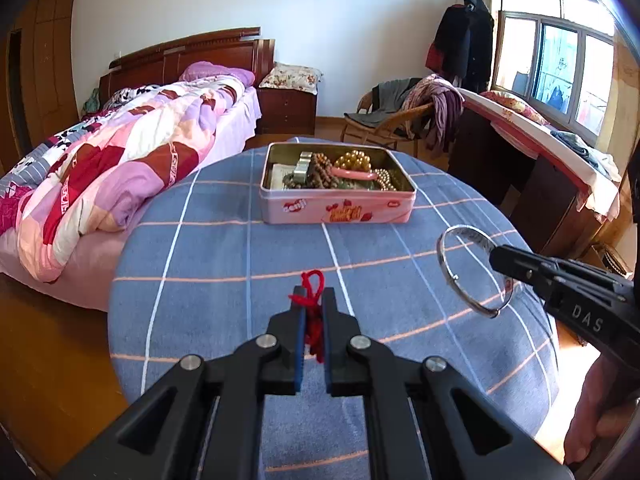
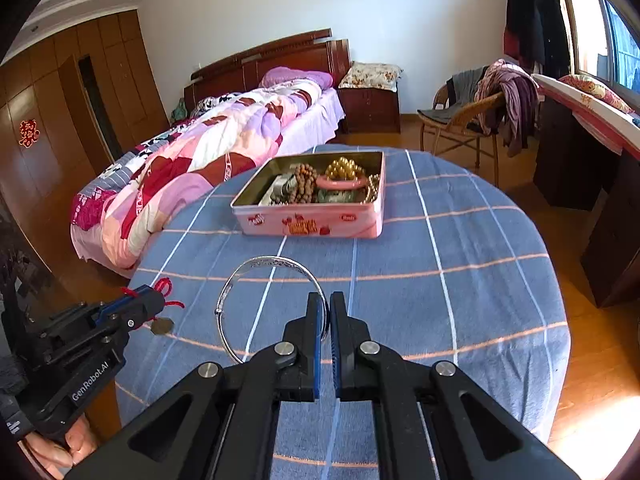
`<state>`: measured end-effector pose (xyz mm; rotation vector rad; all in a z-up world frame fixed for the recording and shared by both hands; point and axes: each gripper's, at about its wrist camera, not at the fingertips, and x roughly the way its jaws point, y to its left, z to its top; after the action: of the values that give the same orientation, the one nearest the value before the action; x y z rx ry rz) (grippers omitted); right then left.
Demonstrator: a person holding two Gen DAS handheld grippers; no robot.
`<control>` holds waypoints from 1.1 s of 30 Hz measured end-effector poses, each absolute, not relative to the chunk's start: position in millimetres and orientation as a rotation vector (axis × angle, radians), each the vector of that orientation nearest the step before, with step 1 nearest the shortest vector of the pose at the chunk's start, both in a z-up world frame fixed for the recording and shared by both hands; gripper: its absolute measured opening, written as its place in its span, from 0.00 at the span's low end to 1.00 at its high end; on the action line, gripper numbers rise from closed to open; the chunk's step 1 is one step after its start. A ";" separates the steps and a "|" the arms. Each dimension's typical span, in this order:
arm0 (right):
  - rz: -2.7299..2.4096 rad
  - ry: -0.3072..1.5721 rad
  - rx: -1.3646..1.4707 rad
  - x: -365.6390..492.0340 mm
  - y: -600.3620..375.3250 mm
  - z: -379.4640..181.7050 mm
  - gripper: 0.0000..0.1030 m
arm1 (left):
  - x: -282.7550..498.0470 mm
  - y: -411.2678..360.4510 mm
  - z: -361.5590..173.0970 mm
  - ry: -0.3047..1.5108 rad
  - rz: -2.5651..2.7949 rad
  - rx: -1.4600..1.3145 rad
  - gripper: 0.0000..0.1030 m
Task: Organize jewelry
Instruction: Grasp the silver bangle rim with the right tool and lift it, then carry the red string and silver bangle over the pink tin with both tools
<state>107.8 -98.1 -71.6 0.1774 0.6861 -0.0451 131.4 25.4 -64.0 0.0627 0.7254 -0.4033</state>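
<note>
Jewelry tin on plaid tablecloth, bedroom

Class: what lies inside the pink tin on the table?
Inside the pink tin: brown wooden beads, gold beads, a pink bangle, a metal piece. Anything beneath them is hidden.

The tin's near wall hid the lower parts of the beads inside, and its printed label was too blurred to read. The red cord was partly hidden between the left gripper's pads. The bangle's near arc vanished behind the right gripper. Both hands were cut off by picture edges.
</note>
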 end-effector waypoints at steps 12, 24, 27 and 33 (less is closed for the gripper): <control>-0.069 0.661 0.198 110.9 -107.3 -65.8 0.03 | 141.0 25.3 -61.0 0.743 -0.467 -0.024 0.07; -0.088 0.575 0.213 140.0 -119.1 -37.8 0.03 | 171.9 20.4 -35.2 0.667 -0.464 -0.072 0.07; -0.098 0.541 0.213 152.3 -120.6 -28.6 0.03 | 186.3 14.3 -27.4 0.640 -0.458 -0.068 0.07; -0.118 0.517 0.238 182.4 -129.8 -22.8 0.03 | 219.3 1.5 -24.5 0.628 -0.426 -0.039 0.07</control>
<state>182.4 -129.8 -22.8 0.2382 0.5174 -0.1182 219.3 1.5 -24.5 -0.0391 0.6282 -0.4264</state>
